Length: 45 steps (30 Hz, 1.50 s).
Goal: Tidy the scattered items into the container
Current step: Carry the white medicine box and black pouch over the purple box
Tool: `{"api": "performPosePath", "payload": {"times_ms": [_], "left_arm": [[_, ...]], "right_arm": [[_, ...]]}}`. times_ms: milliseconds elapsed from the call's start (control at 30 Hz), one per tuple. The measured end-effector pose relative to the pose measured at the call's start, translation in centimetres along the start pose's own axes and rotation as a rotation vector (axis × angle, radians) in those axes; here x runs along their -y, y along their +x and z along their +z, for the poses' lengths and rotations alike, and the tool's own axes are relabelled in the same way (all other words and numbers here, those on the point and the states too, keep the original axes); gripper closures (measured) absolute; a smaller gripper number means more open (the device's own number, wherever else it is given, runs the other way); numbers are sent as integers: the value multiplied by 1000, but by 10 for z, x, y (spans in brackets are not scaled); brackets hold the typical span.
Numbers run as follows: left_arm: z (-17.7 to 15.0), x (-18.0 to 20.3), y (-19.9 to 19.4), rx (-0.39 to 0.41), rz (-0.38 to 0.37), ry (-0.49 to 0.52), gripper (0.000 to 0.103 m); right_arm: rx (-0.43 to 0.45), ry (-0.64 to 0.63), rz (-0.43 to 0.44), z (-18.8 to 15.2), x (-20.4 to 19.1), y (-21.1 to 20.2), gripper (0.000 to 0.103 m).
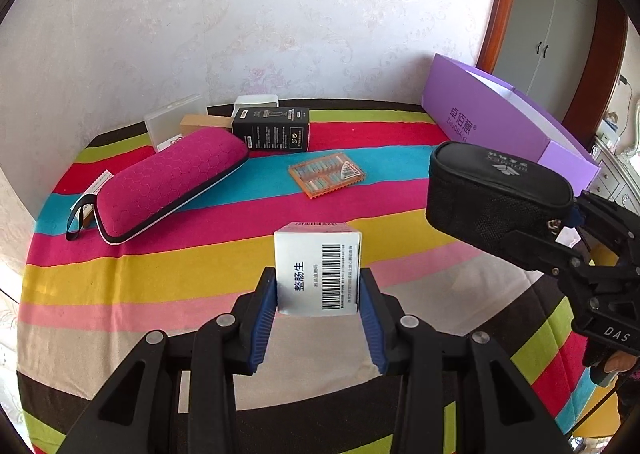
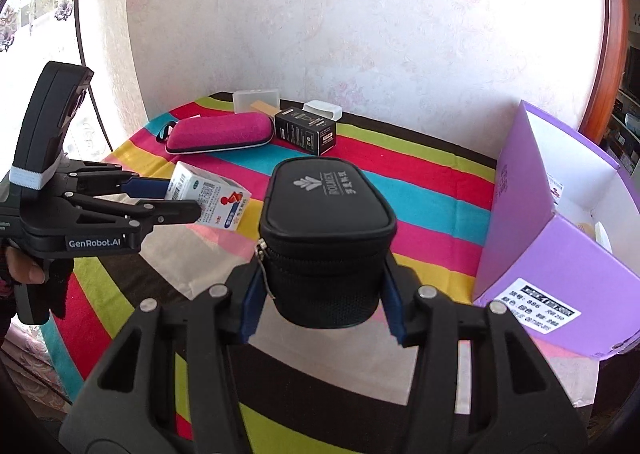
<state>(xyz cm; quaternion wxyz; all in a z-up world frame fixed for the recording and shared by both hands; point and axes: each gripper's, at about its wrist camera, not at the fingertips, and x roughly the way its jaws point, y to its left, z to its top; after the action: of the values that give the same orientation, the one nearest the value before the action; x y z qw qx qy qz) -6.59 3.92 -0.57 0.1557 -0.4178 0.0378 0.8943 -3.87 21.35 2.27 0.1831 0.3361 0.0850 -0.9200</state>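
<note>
Left gripper [image 1: 318, 286]: jaws clamped on white medicine box [image 1: 318, 274].
Right gripper [image 2: 324, 294]: jaws clamped on black zip pouch [image 2: 326, 234].
Purple container [image 2: 560, 254]: at 3 o'clock on striped worktop [image 2: 420, 174].

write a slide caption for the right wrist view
Right gripper clamps a black zippered pouch above the striped tablecloth, the open purple cardboard box waiting alongside.

Both cams rode the grippers, angled down, close over the striped table [image 1: 120, 286] toward the wall. Left cam caught the right gripper [image 1: 560, 230]; right cam caught the left gripper [image 2: 182, 200]. Shared: purple box [image 1: 492, 126], table's far end.
</note>
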Motion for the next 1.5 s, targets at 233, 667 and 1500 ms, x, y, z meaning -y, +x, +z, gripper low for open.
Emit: {"api": "performPosePath", "payload": {"times_ms": [233,667,1500], "left_arm": [[4,-4,28,-39,39,-39,59],[1,11,40,-36,64,32,63],[86,103,-31,177,-68,181,63]], "right_arm": [[-13,17,3,-11,5,-2,50],[-8,35,6,-13,6,-6,50],[172,87,-77,28,52,-80,50]]}}
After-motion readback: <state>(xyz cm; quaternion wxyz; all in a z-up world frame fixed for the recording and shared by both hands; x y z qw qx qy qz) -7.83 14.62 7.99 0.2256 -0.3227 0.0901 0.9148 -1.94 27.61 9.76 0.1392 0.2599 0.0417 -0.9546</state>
